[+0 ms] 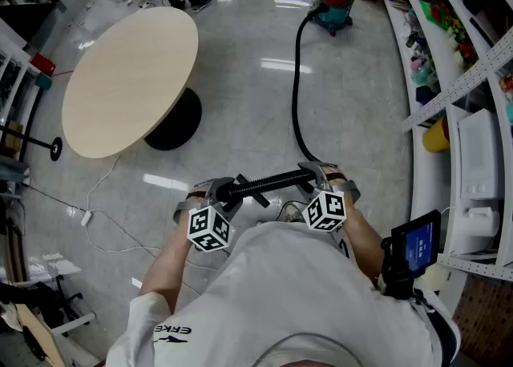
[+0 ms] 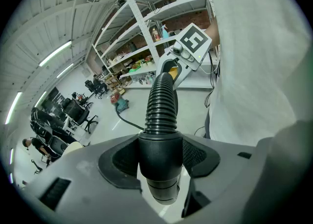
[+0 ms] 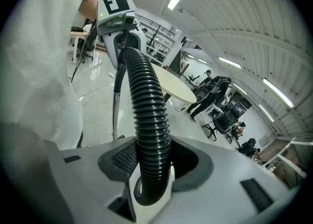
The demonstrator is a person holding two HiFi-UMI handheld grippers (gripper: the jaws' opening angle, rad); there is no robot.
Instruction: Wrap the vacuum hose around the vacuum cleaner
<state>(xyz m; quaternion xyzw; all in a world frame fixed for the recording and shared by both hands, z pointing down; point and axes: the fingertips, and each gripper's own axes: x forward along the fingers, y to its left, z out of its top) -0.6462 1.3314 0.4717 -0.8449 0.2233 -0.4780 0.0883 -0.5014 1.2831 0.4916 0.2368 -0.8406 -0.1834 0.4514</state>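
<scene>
A black ribbed vacuum hose [image 1: 295, 85] runs across the grey floor from the red and teal vacuum cleaner [image 1: 335, 5] at the far side to my hands. My right gripper [image 1: 319, 175] is shut on the ribbed part of the hose [image 3: 149, 120]. From there a short stretch spans level to my left gripper [image 1: 227, 191], which is shut on the hose's smooth end cuff [image 2: 160, 159]. In the left gripper view the right gripper [image 2: 188, 47] shows at the far end of the stretch and the vacuum cleaner [image 2: 120, 103] is small behind it. The right gripper view shows the left gripper [image 3: 115, 12] likewise.
A round beige table [image 1: 132, 77] on a black base stands to the left. Shelving with goods [image 1: 457, 77] lines the right side. A white cable [image 1: 104, 221] trails on the floor at the left. Office chairs and people stand far back.
</scene>
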